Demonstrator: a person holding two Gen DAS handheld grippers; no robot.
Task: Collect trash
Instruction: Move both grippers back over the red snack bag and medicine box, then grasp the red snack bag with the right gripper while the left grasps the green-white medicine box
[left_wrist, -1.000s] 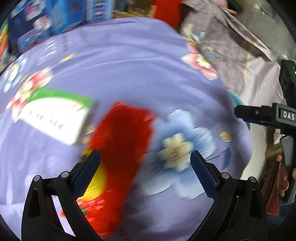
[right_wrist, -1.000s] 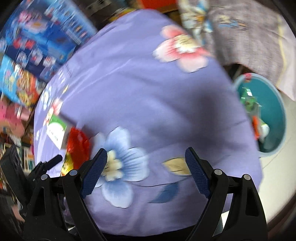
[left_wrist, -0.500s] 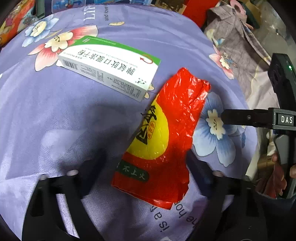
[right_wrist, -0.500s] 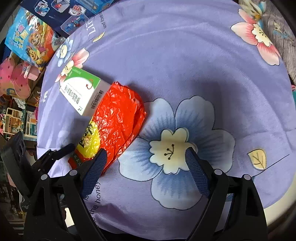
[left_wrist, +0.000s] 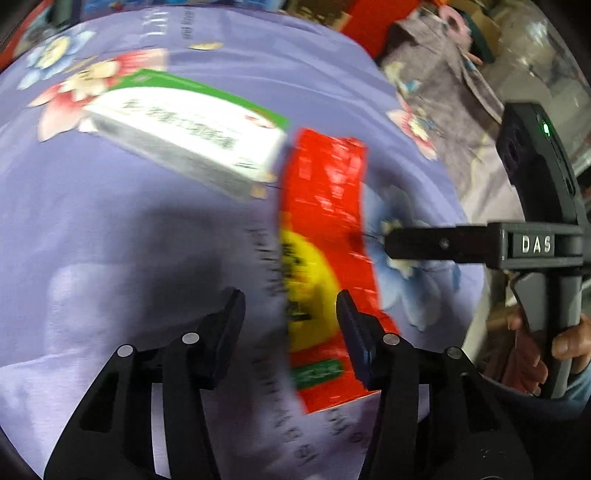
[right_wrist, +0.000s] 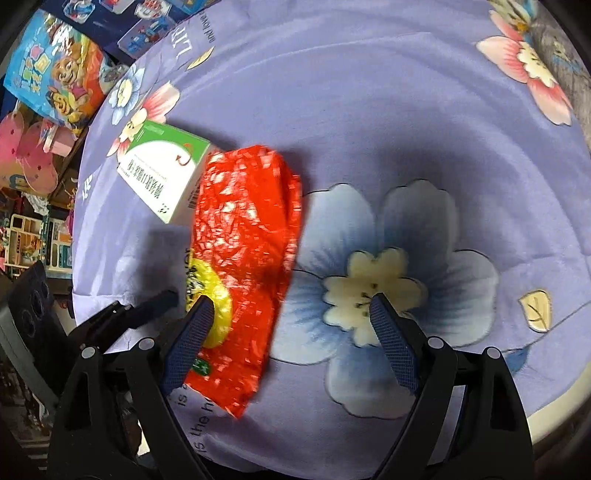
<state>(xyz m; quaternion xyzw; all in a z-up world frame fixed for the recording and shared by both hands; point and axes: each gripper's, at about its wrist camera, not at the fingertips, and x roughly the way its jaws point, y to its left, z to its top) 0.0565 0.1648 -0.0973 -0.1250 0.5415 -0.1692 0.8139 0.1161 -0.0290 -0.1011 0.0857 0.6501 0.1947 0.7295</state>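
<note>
Flat on the flowered purple tabletop (right_wrist: 369, 110) lies a crinkled red wrapper (right_wrist: 243, 251) with a yellow disc, its far end touching a green-and-white box (right_wrist: 162, 177). Both grippers hover low over it, holding nothing: the left gripper (left_wrist: 291, 314) stands partly spread at the wrapper's near end, and the right gripper (right_wrist: 291, 325) spreads wide, one finger above the yellow disc.

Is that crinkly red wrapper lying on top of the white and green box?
No, the crinkly red plastic wrapper lies on the purple cloth beside the white and green cardboard box.
</note>
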